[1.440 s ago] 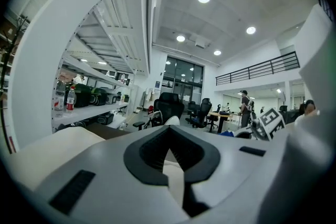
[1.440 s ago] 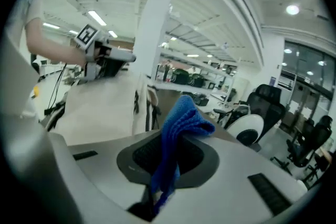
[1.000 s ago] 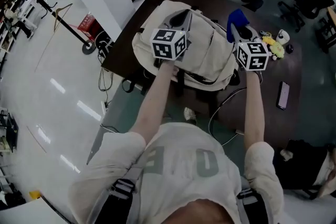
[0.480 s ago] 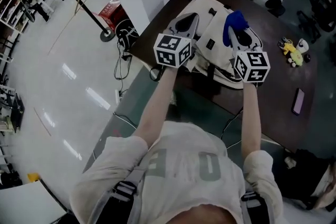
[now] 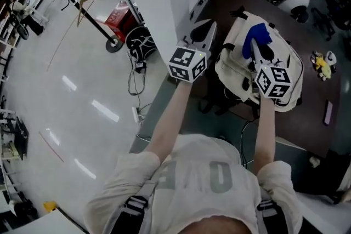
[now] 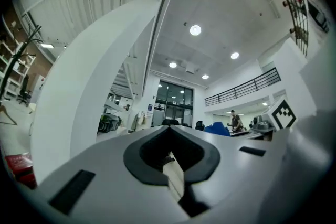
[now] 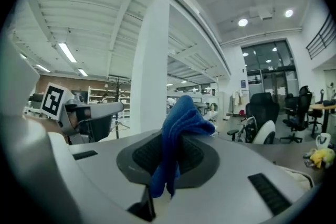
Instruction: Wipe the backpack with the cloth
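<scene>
Blue cloth in the right tongs, above the backpack.

The cream backpack [image 5: 285, 69] lies on the dark table [image 5: 315, 97] at the upper right of the head view. The right tongs [image 5: 262, 46] are clamped on the blue cloth [image 5: 258, 34], which hangs over them above the backpack's top. The left tongs [image 5: 204, 30] are pressed together with nothing between them, just left of the backpack.

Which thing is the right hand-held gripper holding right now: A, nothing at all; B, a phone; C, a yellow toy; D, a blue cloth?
D: in the right gripper view the right hand-held gripper has its jaws shut on a blue cloth, which sticks up from between them.
</scene>
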A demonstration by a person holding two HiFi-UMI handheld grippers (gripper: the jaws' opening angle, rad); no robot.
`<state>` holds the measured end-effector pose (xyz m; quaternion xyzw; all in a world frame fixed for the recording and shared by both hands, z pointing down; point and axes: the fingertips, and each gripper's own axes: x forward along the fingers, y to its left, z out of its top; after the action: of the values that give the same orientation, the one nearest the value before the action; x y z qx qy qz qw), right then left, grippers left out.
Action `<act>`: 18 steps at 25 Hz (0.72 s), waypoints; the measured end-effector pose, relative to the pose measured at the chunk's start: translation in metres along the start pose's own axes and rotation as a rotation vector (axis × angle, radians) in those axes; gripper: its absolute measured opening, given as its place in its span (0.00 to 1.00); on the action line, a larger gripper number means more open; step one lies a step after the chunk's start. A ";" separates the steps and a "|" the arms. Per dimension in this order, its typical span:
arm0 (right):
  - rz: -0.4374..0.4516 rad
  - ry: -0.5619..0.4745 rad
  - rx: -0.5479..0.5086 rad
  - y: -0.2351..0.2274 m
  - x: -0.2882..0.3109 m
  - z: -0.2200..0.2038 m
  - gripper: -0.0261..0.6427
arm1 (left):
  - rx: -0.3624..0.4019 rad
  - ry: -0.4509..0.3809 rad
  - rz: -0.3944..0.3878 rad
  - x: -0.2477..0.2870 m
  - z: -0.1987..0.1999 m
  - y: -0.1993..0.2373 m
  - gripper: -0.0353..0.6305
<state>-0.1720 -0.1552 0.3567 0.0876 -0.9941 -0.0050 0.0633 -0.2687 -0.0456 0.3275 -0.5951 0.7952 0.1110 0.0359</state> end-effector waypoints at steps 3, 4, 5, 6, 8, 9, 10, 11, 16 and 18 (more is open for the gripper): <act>-0.111 0.007 0.034 0.013 0.033 0.005 0.10 | 0.006 0.001 -0.098 0.008 0.013 0.032 0.06; -0.146 0.004 0.041 0.017 0.042 0.007 0.11 | 0.003 0.000 -0.137 0.014 0.017 0.040 0.06; -0.181 0.002 0.050 0.020 0.047 0.009 0.11 | -0.003 -0.001 -0.176 0.020 0.021 0.047 0.06; -0.214 -0.001 0.061 0.023 0.051 0.010 0.10 | -0.009 -0.002 -0.212 0.027 0.023 0.053 0.06; -0.278 0.001 0.080 0.025 0.057 0.008 0.10 | -0.016 0.008 -0.277 0.041 0.022 0.061 0.06; -0.308 0.007 0.086 0.023 0.059 0.005 0.10 | -0.017 0.018 -0.306 0.048 0.019 0.063 0.06; -0.335 0.014 0.092 0.020 0.061 0.002 0.11 | -0.015 0.028 -0.333 0.054 0.016 0.064 0.06; -0.360 0.018 0.097 0.016 0.063 0.000 0.11 | -0.008 0.037 -0.360 0.059 0.013 0.065 0.06; -0.493 -0.005 0.140 0.002 0.066 -0.007 0.10 | 0.028 0.070 -0.490 0.077 -0.001 0.078 0.06; -0.561 -0.009 0.168 0.004 0.069 -0.010 0.11 | 0.012 0.083 -0.548 0.082 -0.006 0.087 0.06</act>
<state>-0.2386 -0.1637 0.3755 0.3638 -0.9283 0.0595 0.0477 -0.3748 -0.1007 0.3296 -0.7919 0.6058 0.0677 0.0355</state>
